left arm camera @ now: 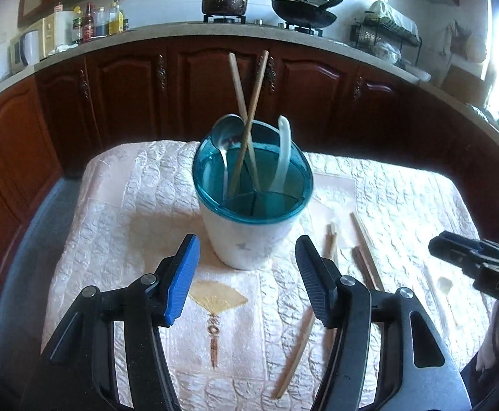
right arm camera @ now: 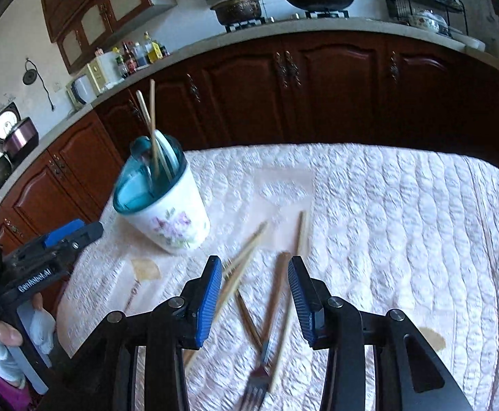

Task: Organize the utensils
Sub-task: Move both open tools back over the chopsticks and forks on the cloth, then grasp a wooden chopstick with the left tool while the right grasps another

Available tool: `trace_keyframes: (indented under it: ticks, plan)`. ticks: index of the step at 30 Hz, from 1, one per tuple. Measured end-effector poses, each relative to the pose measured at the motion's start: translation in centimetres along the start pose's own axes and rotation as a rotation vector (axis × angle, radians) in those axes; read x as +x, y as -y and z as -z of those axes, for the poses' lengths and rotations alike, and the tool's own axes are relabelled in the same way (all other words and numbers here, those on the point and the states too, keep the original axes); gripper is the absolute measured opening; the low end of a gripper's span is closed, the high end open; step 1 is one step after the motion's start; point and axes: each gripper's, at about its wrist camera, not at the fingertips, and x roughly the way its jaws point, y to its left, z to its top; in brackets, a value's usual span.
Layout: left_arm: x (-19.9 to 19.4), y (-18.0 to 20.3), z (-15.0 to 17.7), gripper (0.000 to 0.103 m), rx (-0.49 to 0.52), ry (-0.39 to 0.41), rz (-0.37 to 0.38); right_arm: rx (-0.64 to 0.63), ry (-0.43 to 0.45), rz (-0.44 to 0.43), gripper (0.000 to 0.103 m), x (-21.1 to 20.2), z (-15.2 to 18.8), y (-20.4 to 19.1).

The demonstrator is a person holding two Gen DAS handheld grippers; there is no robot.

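A white utensil holder (left arm camera: 249, 233) with a teal divided top stands on the quilted table; it also shows in the right wrist view (right arm camera: 167, 212). It holds two crossed chopsticks (left arm camera: 246, 109), a metal spoon (left arm camera: 223, 137) and a white spoon (left arm camera: 283, 150). My left gripper (left arm camera: 247, 274) is open and empty just in front of the holder. My right gripper (right arm camera: 254, 294) is open and empty above loose chopsticks (right arm camera: 246, 263) and a wooden-handled fork (right arm camera: 266, 335) lying on the cloth. Loose chopsticks (left arm camera: 362, 250) also lie right of the holder in the left wrist view.
The table wears a pale quilted cloth (right arm camera: 403, 222). Dark wooden cabinets (left arm camera: 215, 85) and a counter with a stove, pots and bottles run behind it. Each gripper shows at the edge of the other's view: the right one (left arm camera: 472, 257), the left one (right arm camera: 54, 246).
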Motion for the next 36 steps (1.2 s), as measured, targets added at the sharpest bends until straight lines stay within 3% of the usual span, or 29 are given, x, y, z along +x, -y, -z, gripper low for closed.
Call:
trace_keyframes:
  ticks: [11, 16, 27, 29, 31, 32, 34, 36]
  plan:
    - [2.3, 0.9, 1.9, 0.058, 0.021, -0.125, 0.099, 0.050, -0.107, -0.002, 0.038, 2.3, 2.6, 2.5]
    - [3.8, 2.3, 3.1, 0.058, 0.070, -0.171, 0.121, 0.069, -0.152, 0.007, 0.027, 4.8, 2.8, 3.4]
    - [8.8, 5.0, 3.7, 0.058, 0.144, -0.264, 0.100, 0.113, -0.237, 0.027, 0.025, 11.6, 0.2, 4.7]
    - [9.7, 5.5, 4.0, 0.058, 0.164, -0.282, 0.082, 0.132, -0.253, 0.013, 0.020, 12.4, 0.1, 5.0]
    - [10.6, 5.7, 4.2, 0.055, 0.175, -0.297, 0.073, 0.152, -0.256, -0.005, 0.014, 12.8, 0.0, 5.3]
    - [10.9, 5.7, 4.3, 0.051, 0.174, -0.305, 0.075, 0.155, -0.255, -0.009, 0.008, 12.8, 0.0, 5.3]
    - [11.2, 5.7, 4.4, 0.041, 0.160, -0.321, 0.101, 0.164, -0.257, -0.024, 0.006, 13.0, -0.1, 5.3]
    - [11.4, 6.0, 4.5, 0.010, 0.162, -0.343, 0.111, 0.172, -0.257, -0.032, 0.006, 12.1, 0.2, 5.6]
